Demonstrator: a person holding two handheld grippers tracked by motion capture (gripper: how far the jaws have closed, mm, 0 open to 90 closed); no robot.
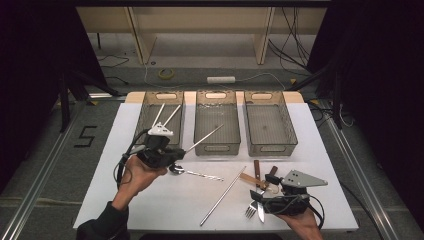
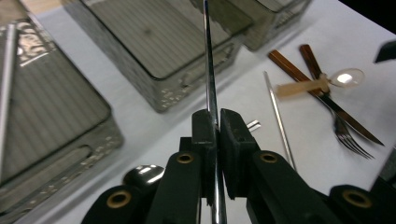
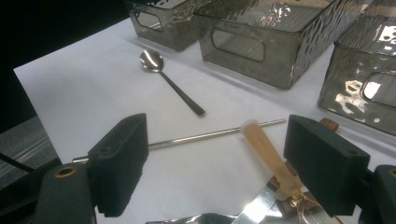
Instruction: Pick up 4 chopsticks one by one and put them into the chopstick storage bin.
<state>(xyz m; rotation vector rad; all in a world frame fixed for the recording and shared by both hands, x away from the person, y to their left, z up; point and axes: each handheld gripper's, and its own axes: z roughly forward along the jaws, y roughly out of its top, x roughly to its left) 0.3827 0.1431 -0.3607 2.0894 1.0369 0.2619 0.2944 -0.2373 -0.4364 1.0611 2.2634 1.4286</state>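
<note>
Left hand-held gripper (image 2: pixel 216 122) pinches a metal chopstick (image 2: pixel 208 70) above the worktop (image 1: pixel 165 200). Right hand-held gripper (image 3: pixel 219 163) stands spread over a beige-handled utensil (image 3: pixel 266 149).

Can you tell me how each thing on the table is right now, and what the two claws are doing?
Left claw: shut on a metal chopstick, lifted.
Right claw: open, holding nothing.
Left bin: holds two metal chopsticks.
Middle bin: empty.
Right bin: empty.
Spoon: lying flat.
Loose chopstick: lying flat.
Fork: lying in the pile by the right claw.
</note>
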